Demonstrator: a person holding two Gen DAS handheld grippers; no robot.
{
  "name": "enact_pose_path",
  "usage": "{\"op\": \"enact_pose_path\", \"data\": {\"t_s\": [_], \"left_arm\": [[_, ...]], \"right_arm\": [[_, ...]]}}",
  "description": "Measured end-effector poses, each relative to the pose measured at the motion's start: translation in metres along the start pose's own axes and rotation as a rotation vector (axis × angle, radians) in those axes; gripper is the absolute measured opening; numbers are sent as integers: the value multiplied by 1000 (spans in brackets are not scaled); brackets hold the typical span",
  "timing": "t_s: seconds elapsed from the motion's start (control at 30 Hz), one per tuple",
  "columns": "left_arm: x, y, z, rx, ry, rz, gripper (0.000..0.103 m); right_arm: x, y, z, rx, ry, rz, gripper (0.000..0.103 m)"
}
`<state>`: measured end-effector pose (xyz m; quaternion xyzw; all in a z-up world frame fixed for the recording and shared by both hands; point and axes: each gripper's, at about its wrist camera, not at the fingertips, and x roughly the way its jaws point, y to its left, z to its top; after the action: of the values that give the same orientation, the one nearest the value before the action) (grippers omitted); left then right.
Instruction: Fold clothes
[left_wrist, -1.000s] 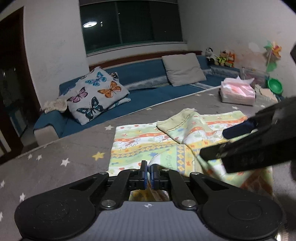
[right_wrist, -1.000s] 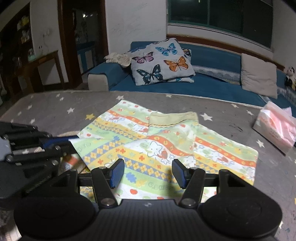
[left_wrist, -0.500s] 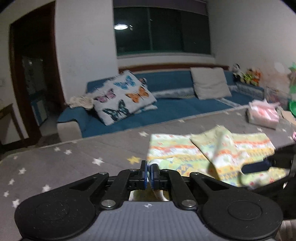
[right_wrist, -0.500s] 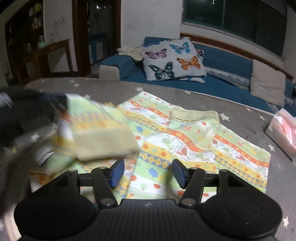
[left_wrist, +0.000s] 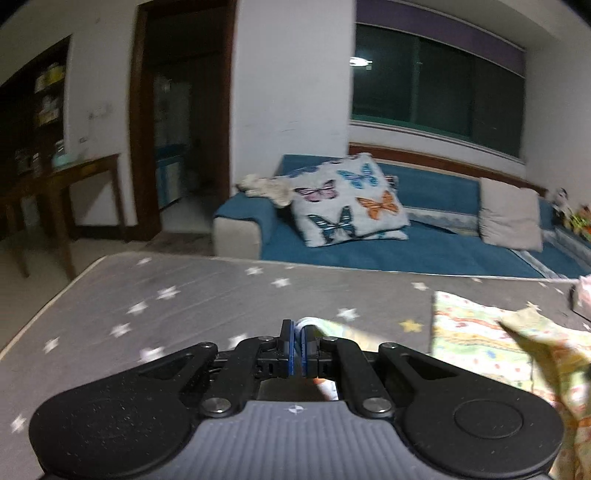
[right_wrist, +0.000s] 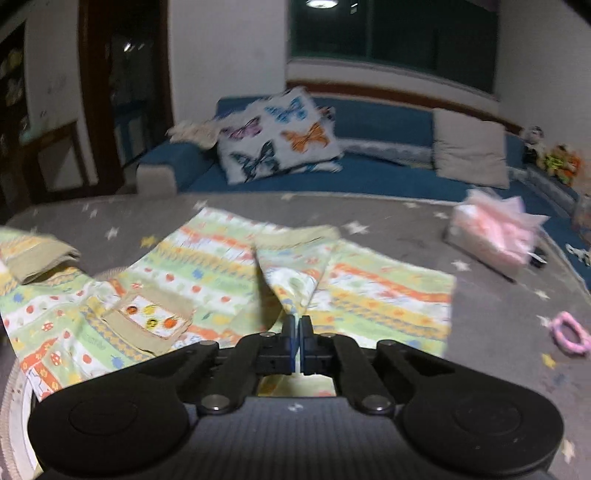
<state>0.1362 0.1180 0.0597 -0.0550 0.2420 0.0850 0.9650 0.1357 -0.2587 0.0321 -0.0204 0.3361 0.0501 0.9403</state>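
Observation:
A striped children's garment (right_wrist: 221, 273) in green, yellow and orange lies spread on the grey star-patterned surface (right_wrist: 491, 306). Its left part with a small pocket (right_wrist: 151, 314) is pulled out to the left. My right gripper (right_wrist: 297, 325) is shut on a raised fold of the garment near its middle. My left gripper (left_wrist: 297, 330) is shut on an edge of the same garment (left_wrist: 476, 336), which trails to its right in the left wrist view.
A tissue pack (right_wrist: 495, 232) and a pink ring (right_wrist: 570, 334) lie on the surface at the right. A blue sofa (right_wrist: 369, 173) with a butterfly pillow (right_wrist: 277, 136) stands beyond the far edge. A wooden table (left_wrist: 62, 192) stands at the far left.
My left gripper has pulled its piece of the garment out to the left, spreading it. My right gripper, open before, has shut on a fold of the garment.

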Motion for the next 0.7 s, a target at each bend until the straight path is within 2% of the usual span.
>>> {"op": "enact_pose_path", "data": {"t_s": [0.17, 0.33, 0.43, 0.5, 0.63, 0.67, 0.7], "left_arm": [[-32, 34, -14, -66, 31, 11, 4], [-74, 63, -30, -126, 89, -23, 4], [-103, 76, -41, -150, 102, -34, 4], [-124, 83, -50, -166, 94, -34, 4], [-154, 96, -68, -198, 102, -34, 4], [-159, 100, -72, -207, 105, -32, 4], [-162, 104, -75, -217, 107, -28, 4]], "right_arm": [[-40, -41, -11, 116, -41, -42, 0], [-73, -84, -36, 252, -39, -45, 0], [-79, -88, -49, 230, 3, -12, 0], [-81, -79, -56, 187, 16, 10, 4], [-70, -49, -47, 114, 27, 98, 8], [-65, -40, -43, 91, 29, 119, 15], [-59, -29, -39, 67, 31, 136, 31]]}}
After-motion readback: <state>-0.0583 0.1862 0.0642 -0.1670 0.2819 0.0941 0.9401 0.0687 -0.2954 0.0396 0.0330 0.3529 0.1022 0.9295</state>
